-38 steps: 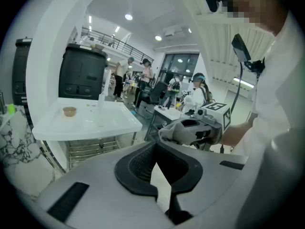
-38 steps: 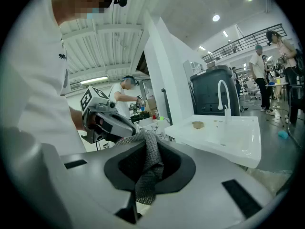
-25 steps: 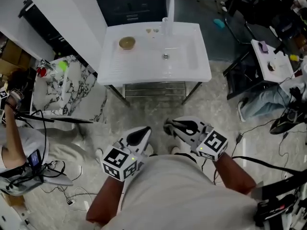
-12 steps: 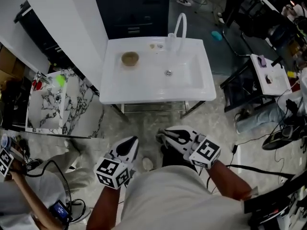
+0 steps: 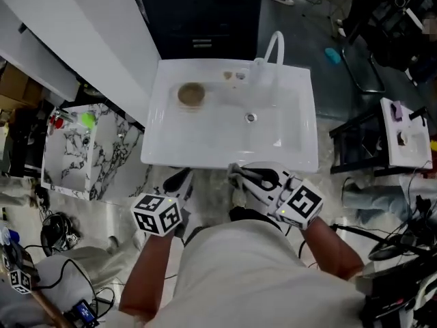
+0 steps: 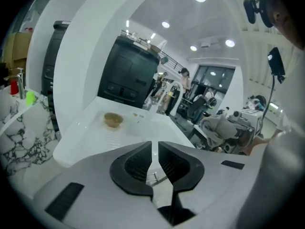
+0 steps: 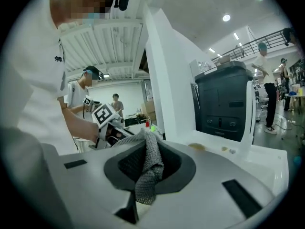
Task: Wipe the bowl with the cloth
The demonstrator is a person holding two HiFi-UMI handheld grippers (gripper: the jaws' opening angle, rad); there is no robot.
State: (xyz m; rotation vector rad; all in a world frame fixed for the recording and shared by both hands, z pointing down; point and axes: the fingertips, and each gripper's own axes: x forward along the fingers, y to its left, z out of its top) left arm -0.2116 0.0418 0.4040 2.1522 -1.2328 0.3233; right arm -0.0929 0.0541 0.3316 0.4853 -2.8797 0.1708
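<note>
Head view: a white sink [image 5: 300,149] is in front of the person. The bowl [image 5: 191,94] is small & brown. It sits on the flat part left of the basin, well apart from both grippers. The left gripper [image 5: 181,179] & right gripper [image 5: 237,176] are close to the sink's near edge.

Left gripper view: the jaws have just been opening. There's a thin gap btwn them, w/ nothing in it. The bowl is far ahead on the sink top.

Right gripper view: the jaws squeeze the grey cloth [image 7: 148,171], and its end hangs down btwn them. The bowl looks tiny, far off on the sink.
</note>
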